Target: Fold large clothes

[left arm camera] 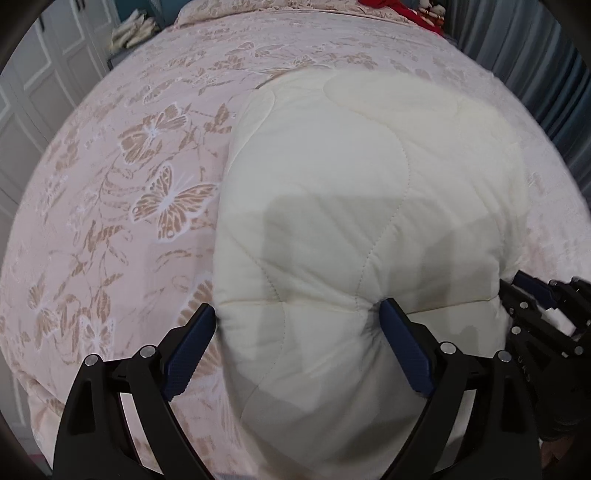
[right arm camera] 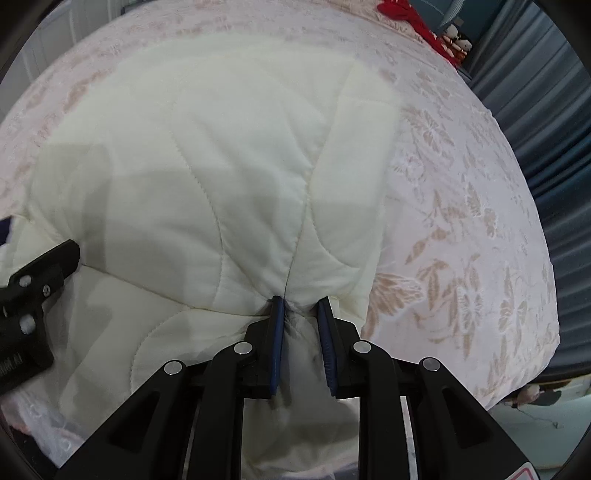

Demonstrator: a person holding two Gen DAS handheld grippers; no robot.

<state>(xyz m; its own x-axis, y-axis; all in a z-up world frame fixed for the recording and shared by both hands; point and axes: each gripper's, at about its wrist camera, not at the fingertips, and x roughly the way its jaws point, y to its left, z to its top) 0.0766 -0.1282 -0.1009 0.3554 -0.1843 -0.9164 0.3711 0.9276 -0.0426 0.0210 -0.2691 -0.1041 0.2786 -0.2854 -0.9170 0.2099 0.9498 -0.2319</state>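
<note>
While both claws work at its near edge, a cream quilted garment (left arm camera: 332, 206) lies spread on a bed covered by a pink bedspread (left arm camera: 110, 206) printed with tan butterflies. From the left wrist view, the left claw (left arm camera: 297, 315) stands released, its blue-padded fingers (left arm camera: 406, 350) spread wide to either side of the garment's puffy near edge and pressing against the fabric. From the right wrist view, the right claw (right arm camera: 302, 301) is clenched on a bunched fold of the same garment's near edge, just beside the garment's right border. Beyond the garment, at the far end of the bed, red fabric (right arm camera: 406, 13) lies, and blue curtains (right arm camera: 546, 122) hang beside the bed.
</note>
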